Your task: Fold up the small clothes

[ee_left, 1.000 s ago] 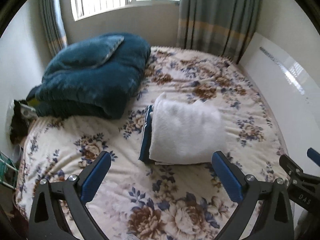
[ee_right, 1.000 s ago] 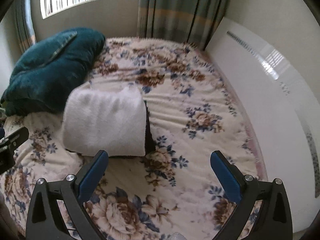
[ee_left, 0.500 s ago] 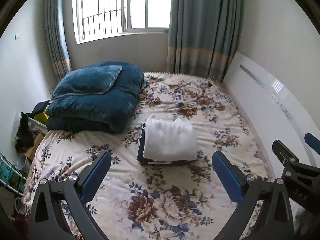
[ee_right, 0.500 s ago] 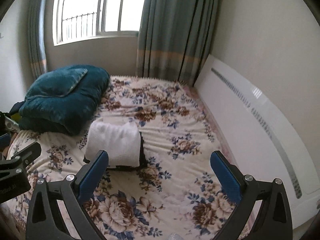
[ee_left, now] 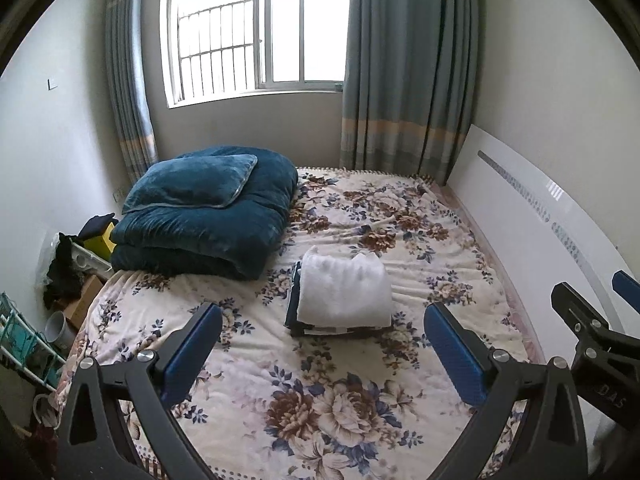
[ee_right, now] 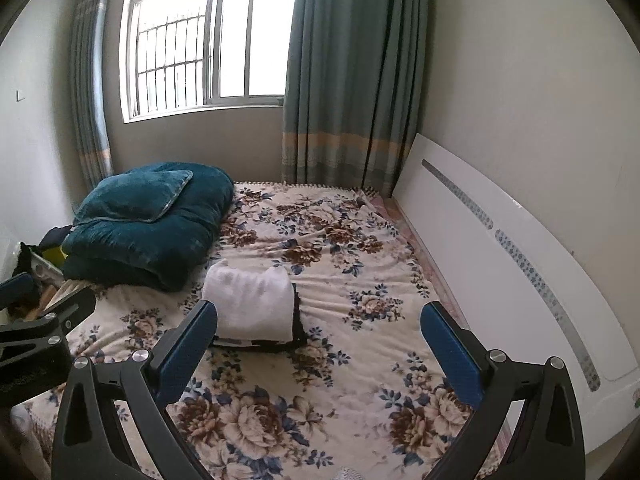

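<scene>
A folded white fluffy garment (ee_left: 344, 292) lies on top of a small stack of folded dark clothes (ee_left: 294, 300) in the middle of the floral bed (ee_left: 320, 400). It also shows in the right wrist view (ee_right: 250, 302), with the dark clothes (ee_right: 298, 320) under it. My left gripper (ee_left: 322, 350) is open and empty, held well back and above the bed, in front of the stack. My right gripper (ee_right: 318, 348) is open and empty, at about the same distance, to the right of the stack.
A folded teal quilt with a pillow (ee_left: 204, 212) lies at the bed's far left. A white headboard (ee_left: 540, 240) runs along the right. Clutter and boxes (ee_left: 76, 264) sit on the floor at the left. A window and curtains (ee_left: 404, 64) are behind.
Both grippers have pulled back and up from the stack, which now looks smaller and farther. More of the room and window shows. The stack has not moved.
</scene>
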Tool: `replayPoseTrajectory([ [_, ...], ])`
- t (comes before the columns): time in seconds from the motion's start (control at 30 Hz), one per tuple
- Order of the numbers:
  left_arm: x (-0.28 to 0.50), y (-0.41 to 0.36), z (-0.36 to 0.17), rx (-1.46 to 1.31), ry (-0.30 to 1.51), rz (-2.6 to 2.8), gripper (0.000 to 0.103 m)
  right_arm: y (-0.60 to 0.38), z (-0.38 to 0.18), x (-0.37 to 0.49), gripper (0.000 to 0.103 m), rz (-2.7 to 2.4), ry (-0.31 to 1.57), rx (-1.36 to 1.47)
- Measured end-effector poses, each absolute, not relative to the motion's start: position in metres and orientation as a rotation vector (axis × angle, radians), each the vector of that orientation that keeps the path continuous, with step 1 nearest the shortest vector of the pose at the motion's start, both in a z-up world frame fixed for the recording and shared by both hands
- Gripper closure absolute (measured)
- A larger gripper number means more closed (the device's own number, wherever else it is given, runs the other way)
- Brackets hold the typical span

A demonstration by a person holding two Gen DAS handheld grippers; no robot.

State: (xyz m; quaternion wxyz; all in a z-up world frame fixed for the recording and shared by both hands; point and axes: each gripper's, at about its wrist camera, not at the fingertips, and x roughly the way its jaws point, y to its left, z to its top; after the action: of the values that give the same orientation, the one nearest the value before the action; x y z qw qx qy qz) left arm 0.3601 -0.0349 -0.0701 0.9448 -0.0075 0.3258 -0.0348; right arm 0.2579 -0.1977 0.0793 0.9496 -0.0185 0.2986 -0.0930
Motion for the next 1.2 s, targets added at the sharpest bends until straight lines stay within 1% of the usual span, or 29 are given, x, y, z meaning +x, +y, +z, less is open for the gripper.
replayPoseTrajectory([
  [1.2, 0.347, -0.033, -0.059, -0.026, 0.633, -0.010, 0.000, -0.183, 0.093, 0.259, 0.000, -0.135, 0.614, -0.038],
])
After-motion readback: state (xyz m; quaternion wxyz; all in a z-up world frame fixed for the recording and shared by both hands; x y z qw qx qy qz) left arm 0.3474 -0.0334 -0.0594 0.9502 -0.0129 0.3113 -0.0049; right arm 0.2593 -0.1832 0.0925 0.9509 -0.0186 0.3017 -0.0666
